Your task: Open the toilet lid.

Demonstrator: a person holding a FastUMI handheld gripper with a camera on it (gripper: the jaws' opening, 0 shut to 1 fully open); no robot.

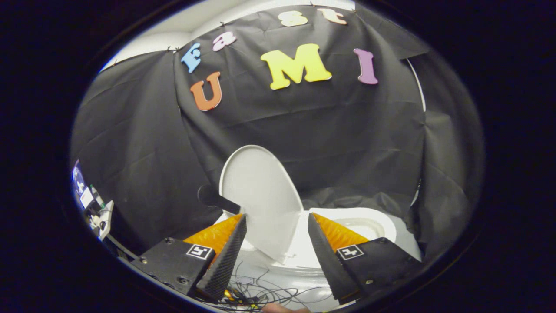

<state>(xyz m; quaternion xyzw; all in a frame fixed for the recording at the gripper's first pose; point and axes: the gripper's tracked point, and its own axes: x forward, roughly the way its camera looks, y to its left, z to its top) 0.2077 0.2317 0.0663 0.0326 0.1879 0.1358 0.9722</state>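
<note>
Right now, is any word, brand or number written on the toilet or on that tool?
Toilet lid, raised: no text.
Gripper, open, the lid's lower edge just ahead between its fingers: square coded markers, no words.
Clutter by the booth wall: too small to read.

White toilet lid point(260, 195), white seat point(369, 217); black cloth wall point(347, 130).
</note>
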